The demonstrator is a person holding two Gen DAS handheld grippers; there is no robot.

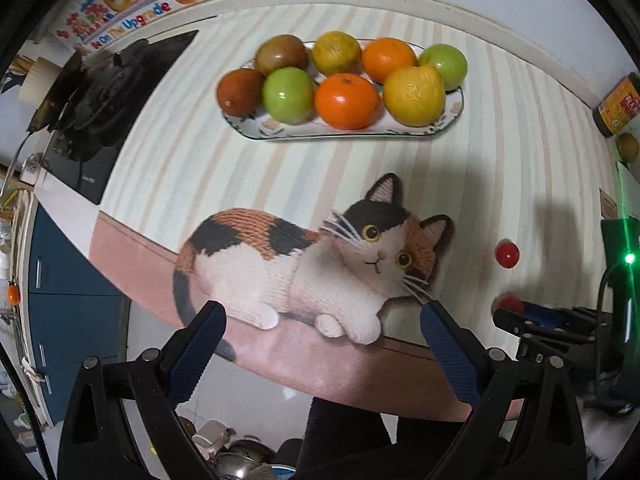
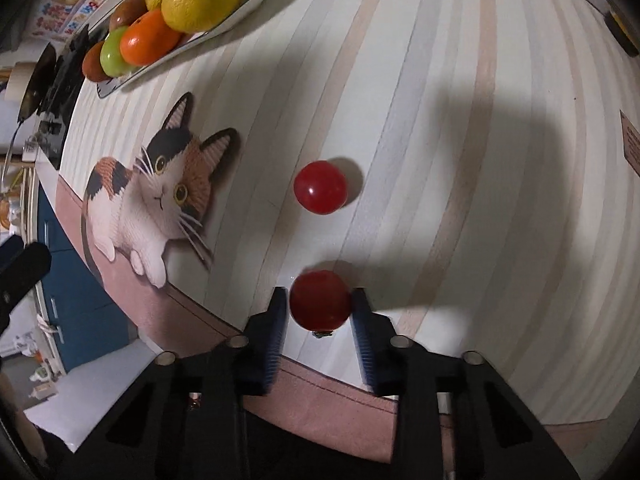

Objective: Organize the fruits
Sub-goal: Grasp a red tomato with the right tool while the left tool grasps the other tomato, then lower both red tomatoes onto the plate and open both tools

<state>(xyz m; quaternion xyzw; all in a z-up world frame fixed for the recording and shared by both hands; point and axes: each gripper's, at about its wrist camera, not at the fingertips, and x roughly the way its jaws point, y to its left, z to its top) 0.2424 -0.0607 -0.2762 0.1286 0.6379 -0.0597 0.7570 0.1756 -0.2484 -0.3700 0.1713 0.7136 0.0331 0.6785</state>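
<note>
A: Right gripper [image 2: 320,300] had its blue-padded jaws closed against both sides of a small round red cherry tomato [image 2: 320,301], close to the near edge of the striped, cat-printed table mat [image 2: 460,80]. Looked gripped, barely off the mat or not at all.

B: And the second small red tomato [image 2: 320,187]?

A: Loose on the mat, just beyond the held one, farther from the near edge. Left gripper [image 1: 320,328] hovered over the near edge by the cat print, jaws wide apart, empty.

B: Where should it go?

A: My guess: the oval floral-rimmed plate [image 1: 456,110] toward the far edge, already packed with green, orange, yellow and brown round fruit [image 1: 346,100].

B: Advice?

A: Light squeeze only; the skin likely splits. Lift straight up, clear the loose tomato, and set it in a gap so it can't roll.
</note>
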